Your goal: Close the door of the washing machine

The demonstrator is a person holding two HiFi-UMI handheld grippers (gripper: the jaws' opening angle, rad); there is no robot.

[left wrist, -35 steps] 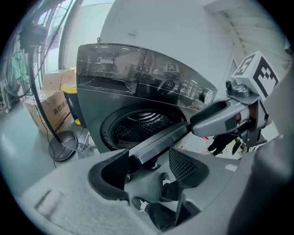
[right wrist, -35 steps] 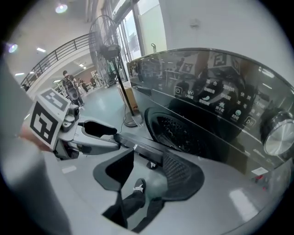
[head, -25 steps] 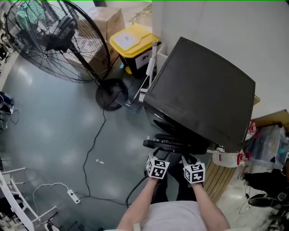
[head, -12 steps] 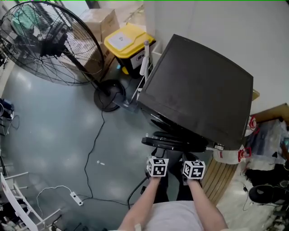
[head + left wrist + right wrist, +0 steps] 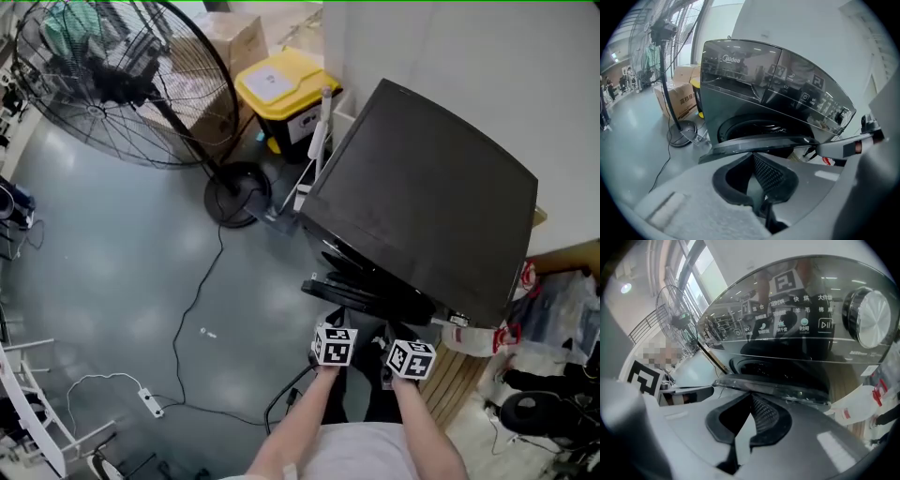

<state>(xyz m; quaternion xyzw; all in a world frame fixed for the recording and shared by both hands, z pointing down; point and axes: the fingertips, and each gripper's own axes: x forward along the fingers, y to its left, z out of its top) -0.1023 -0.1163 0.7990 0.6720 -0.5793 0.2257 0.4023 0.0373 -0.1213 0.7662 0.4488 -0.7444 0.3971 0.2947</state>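
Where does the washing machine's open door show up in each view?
Head view: the door juts from the front of the washing machine, low centre.
Left gripper view: a dark horizontal band across the middle.
Right gripper view: same band, mid-frame.
Shared landmark: the standing fan, upper left in all.

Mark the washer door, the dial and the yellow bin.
washer door (image 5: 754, 144), left gripper view, on its near rim.
dial (image 5: 873, 317), right gripper view, on its face.
yellow bin (image 5: 275, 82), head view, on its lid.
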